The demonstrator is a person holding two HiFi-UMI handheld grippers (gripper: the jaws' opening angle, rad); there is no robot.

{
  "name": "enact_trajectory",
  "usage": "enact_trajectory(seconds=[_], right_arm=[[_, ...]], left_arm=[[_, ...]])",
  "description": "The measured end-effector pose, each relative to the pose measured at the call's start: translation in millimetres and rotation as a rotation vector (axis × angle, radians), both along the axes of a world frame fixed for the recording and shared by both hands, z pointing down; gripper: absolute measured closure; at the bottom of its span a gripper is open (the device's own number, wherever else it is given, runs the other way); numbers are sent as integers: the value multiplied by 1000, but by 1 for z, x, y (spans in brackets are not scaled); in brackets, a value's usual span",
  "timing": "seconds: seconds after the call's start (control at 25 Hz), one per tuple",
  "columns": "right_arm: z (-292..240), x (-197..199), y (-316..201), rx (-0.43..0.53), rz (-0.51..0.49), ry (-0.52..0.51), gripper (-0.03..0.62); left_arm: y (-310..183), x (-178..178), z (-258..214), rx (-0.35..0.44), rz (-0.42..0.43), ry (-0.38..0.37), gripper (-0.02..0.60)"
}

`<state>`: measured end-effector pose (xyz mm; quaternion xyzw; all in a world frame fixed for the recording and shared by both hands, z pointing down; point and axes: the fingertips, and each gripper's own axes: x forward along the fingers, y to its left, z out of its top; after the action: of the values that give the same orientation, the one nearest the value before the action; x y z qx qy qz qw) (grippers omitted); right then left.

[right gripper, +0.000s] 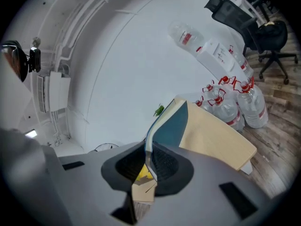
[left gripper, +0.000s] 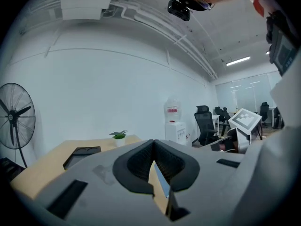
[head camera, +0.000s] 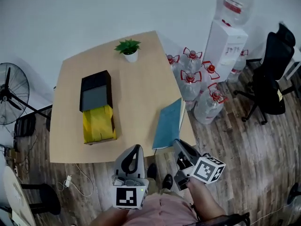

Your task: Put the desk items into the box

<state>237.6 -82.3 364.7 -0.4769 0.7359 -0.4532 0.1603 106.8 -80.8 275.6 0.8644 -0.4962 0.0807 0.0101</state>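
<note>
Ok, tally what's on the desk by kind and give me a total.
Potted plant: 1
Black box: 1
Yellow item at the box's near end: 1
Blue book, its near edge between the right tongs: 1
Total: 4

Left hand-held gripper (head camera: 136, 149) jaws together, empty; right hand-held gripper (head camera: 178, 144) clamped on book (head camera: 168, 124) edge.
</note>
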Motion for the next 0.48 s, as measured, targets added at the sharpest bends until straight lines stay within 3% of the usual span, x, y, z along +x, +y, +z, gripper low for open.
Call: enact_trajectory(seconds=[0.24,0.48], right_arm=[[-46,-2,-9,122,-50,15,550],[-62,-21,-2,161,-99,24,550]], left_arm=[[17,-15,-21,39,-86,45,571],[32,-42,-21,54,-151,49,571]])
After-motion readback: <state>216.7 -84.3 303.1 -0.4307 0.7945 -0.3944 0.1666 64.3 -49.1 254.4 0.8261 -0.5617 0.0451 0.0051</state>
